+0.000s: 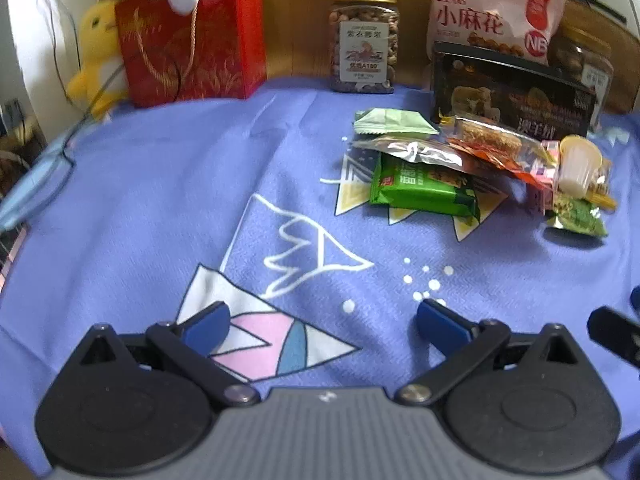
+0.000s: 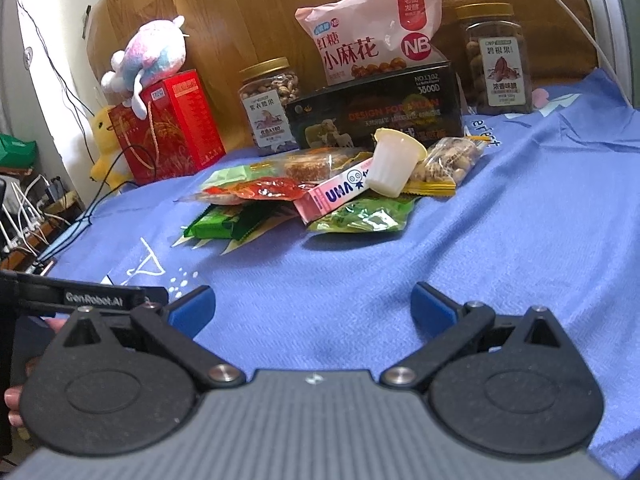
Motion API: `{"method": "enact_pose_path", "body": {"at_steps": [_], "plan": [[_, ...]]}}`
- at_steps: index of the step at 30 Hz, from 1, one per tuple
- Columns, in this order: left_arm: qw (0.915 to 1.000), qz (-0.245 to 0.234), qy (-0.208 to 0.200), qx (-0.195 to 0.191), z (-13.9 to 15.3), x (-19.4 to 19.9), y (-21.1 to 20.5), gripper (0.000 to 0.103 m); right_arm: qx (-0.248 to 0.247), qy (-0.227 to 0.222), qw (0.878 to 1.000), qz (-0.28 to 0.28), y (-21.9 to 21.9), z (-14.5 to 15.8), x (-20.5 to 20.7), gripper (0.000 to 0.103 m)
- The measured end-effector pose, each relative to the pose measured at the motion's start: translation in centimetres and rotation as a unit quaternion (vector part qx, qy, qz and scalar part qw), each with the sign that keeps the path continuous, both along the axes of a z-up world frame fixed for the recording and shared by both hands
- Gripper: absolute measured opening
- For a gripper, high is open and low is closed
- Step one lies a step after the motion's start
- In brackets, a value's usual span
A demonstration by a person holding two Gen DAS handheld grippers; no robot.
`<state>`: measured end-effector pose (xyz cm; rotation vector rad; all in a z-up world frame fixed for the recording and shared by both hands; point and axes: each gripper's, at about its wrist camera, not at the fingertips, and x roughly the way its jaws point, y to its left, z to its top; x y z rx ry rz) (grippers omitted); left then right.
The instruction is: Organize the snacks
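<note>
Snacks lie heaped toward the far right of the blue cloth point(image 1: 160, 200) that covers the surface I am working over, with nothing between them and my tools. At the back of the heap I see the biggest items: a pink bag point(image 2: 372, 32) printed "NB" with large Chinese characters, standing on a black box point(image 2: 376, 108) that reads "DESIGN FOR" and "NO.1102". Left of them a red gift bag point(image 2: 172, 128) stands with a pastel plush toy point(image 2: 152, 56) on top and a yellow plush duck point(image 1: 96, 48) beside it. A gold-lidded nut jar point(image 1: 363, 40) stands between the red bag and the box, and a second jar point(image 2: 498, 60) stands right of the box.

In front of the box the small packets overlap: a green wrapper point(image 1: 424, 188) lowest, a silver foil pouch point(image 1: 416, 152) and a red packet point(image 2: 256, 192) over it, a pink carton point(image 2: 340, 192) marked "UHA", a white jelly cup point(image 2: 394, 164) tilted against it, and a clear bag of nuts point(image 2: 448, 160) just behind the cup.

My left hand-held gripper point(image 1: 324, 320) hangs with its blue fingers spread wide and empty above the printed cloth. My right hand-held gripper point(image 2: 312, 308) is likewise parted and holds nothing; the left tool's body beside it reads "GenRobot.AI".
</note>
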<state>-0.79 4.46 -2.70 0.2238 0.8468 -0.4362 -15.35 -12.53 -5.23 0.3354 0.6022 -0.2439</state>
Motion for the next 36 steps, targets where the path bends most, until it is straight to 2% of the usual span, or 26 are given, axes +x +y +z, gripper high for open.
{"method": "enact_pose_path", "body": {"at_steps": [7, 13, 17, 21, 25, 30, 36], "plan": [[0.9998, -0.012, -0.016, -0.008, -0.3, -1.0, 0.5, 0.103, -0.003, 0.008, 1.0, -0.021, 0.2, 0.2, -0.4, 0.103], [0.998, -0.012, -0.055, -0.03, -0.9, -2.2, 1.1, 0.103, 0.004, 0.006, 0.999, -0.045, 0.1, 0.3, -1.2, 0.103], [0.9978, -0.017, -0.055, -0.033, -0.8, -2.1, 1.2, 0.103, 0.007, 0.006, 0.998, -0.06, 0.4, 0.3, -1.9, 0.103], [0.9958, -0.028, -0.076, -0.043, -1.2, -2.8, 1.7, 0.103, 0.001, 0.01, 0.997, -0.071, 1.0, 0.4, -2.2, 0.103], [0.9954, -0.03, -0.079, -0.046, -1.2, -3.1, 1.8, 0.103, -0.003, 0.011, 0.997, -0.078, 1.5, 0.4, -2.6, 0.103], [0.9961, -0.037, -0.068, -0.042, -1.0, -3.0, 1.9, 0.103, 0.007, 0.003, 0.996, -0.09, 1.5, 0.3, -2.9, 0.103], [0.9968, -0.046, -0.055, -0.036, -0.9, -2.7, 1.9, 0.103, -0.004, 0.006, 0.996, -0.088, 1.9, 0.3, -2.8, 0.103]]}}
